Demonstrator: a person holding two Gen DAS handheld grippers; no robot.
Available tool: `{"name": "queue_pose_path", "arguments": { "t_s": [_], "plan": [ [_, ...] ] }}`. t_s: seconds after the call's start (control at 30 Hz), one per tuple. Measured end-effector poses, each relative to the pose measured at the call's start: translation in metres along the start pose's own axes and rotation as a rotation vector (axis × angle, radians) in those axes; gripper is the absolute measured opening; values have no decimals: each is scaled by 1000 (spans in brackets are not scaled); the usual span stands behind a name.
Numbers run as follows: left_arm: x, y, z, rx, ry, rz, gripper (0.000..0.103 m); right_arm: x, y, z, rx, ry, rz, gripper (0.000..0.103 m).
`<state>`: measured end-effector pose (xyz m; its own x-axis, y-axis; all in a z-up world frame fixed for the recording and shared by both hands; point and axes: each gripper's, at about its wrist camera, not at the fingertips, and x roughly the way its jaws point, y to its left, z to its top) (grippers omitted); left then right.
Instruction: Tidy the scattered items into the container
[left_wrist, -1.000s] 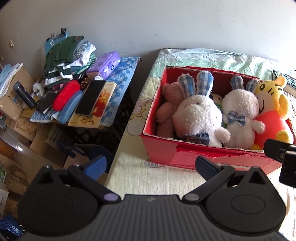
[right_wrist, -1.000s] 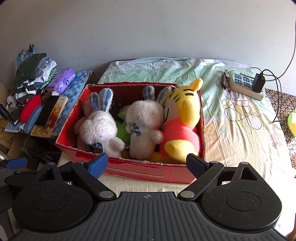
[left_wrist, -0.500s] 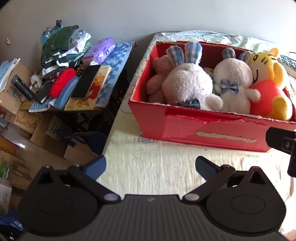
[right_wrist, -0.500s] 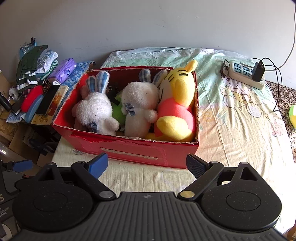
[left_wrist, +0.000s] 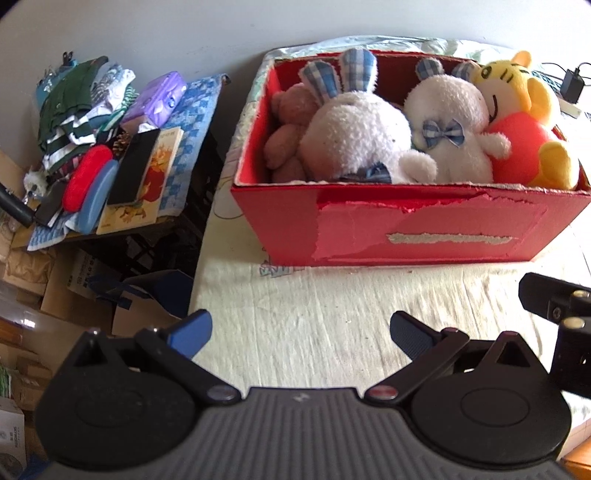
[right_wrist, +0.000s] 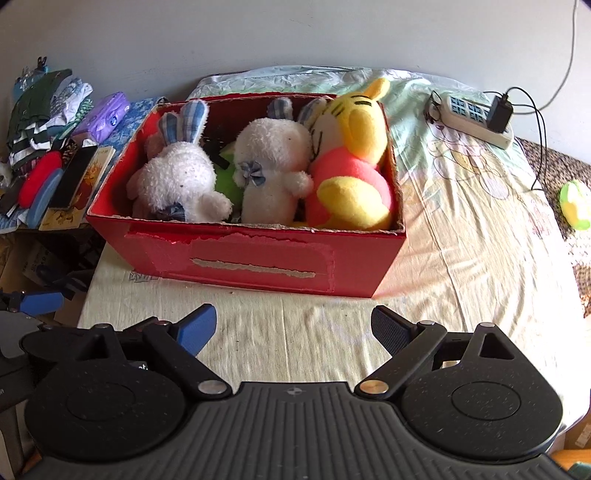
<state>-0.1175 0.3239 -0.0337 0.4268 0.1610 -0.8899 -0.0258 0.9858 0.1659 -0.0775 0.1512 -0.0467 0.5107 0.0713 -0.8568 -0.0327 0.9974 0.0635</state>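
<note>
Off to the far left, on the side worktop (left_wrist: 192, 122), only clutter: folded clothes (left_wrist: 74, 99), a purple pack (left_wrist: 159, 98), a red case (left_wrist: 85, 177), a dark phone on a picture book (left_wrist: 147, 184). None of it touched, and probably no part of this job.

Next rightward, left tool (left_wrist: 299, 330): fingers spread wide, nothing between them, hanging over bare bed sheet (left_wrist: 332, 314). Pulled back within the last second; fingertips earlier overlapped the front wall of the red box (left_wrist: 424, 236), now separated from it by a strip of sheet.

Then the red box itself, standing on the bed, open top upward, long axis running left to right across both views, torn front wall facing the cameras. Packed inside, in a row along that axis: brown bear (left_wrist: 288, 133), white rabbit (left_wrist: 354, 144), second rabbit (left_wrist: 447, 144), yellow tiger (left_wrist: 517, 122). Each lying back, ears toward the far wall, feet toward the near wall.

Right tool (right_wrist: 293, 325): likewise spread apart and empty, likewise drawn away from the box, now seen whole.

Judged from that retreat with both tools empty: toys delivered, box nearly full, task close to done.

Farther right, a power strip (right_wrist: 476, 114) on the sheet, and at the far edge a small green toy (right_wrist: 574, 205), well apart from the box, possibly the last stray to fetch.
</note>
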Motion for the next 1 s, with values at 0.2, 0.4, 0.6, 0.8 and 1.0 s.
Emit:
{"name": "queue_pose_path", "arguments": {
  "t_s": [0.2,0.4,0.6,0.8,1.0],
  "plan": [
    [1,-32,5,116,-18,-83,102,0,-47,-5,198,4,-143,92],
    [-8,-65,17,201,-52,-139,102,-10,-78,-6,306,-32,-204,92],
    [-20,-73,38,185,-92,-156,102,-16,-82,7,288,-71,-194,92],
    [-25,-62,56,122,-120,-119,102,-16,-72,30,219,-107,-149,92],
    [-26,-42,67,56,-131,-76,102,-14,-54,52,165,-127,-94,92]
  ]
}}
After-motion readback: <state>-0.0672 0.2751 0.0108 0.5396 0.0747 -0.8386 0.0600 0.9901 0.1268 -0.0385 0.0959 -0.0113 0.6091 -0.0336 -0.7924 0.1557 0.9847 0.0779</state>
